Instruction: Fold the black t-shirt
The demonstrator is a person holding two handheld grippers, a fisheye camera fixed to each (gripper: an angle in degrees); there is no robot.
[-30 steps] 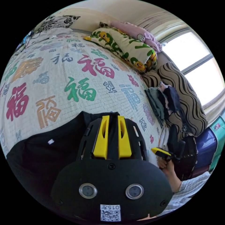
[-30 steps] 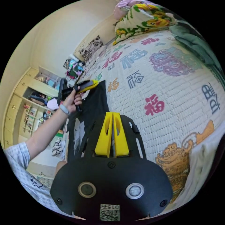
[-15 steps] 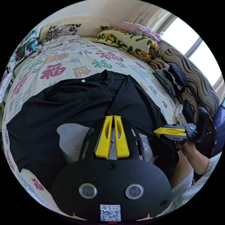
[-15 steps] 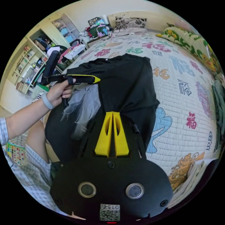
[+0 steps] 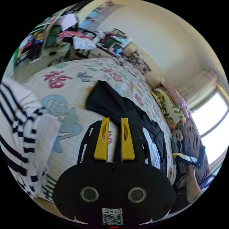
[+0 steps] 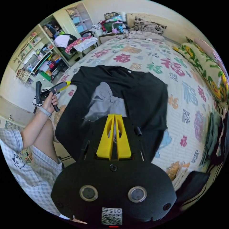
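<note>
The black t-shirt (image 6: 140, 95) lies spread out on the patterned bedspread (image 6: 181, 78), its grey print (image 6: 105, 105) facing up and its lower part hanging over the bed's near edge. My right gripper (image 6: 114, 116) hovers over the print with its yellow jaws together and no cloth visibly pinched. A hand holds my left gripper (image 6: 64, 85) just off the shirt's left side. In the left gripper view, the left gripper (image 5: 114, 119) stands open beside the t-shirt (image 5: 114, 107) with nothing between its jaws. The right gripper (image 5: 178, 156) shows past the shirt's far side.
A black-and-white striped cloth (image 5: 19, 124) lies near the left gripper. Pillows (image 6: 205, 62) and a pile of folded clothes (image 6: 214, 136) line the bed's right side. Cluttered shelves (image 6: 40, 57) stand to the left. The person's leg (image 6: 45, 133) is at the bed's edge.
The shirt was held up by both grippers and now lies flat, print up. The left gripper has opened and swung off to the shirt's side; the right one has drawn back above it.
</note>
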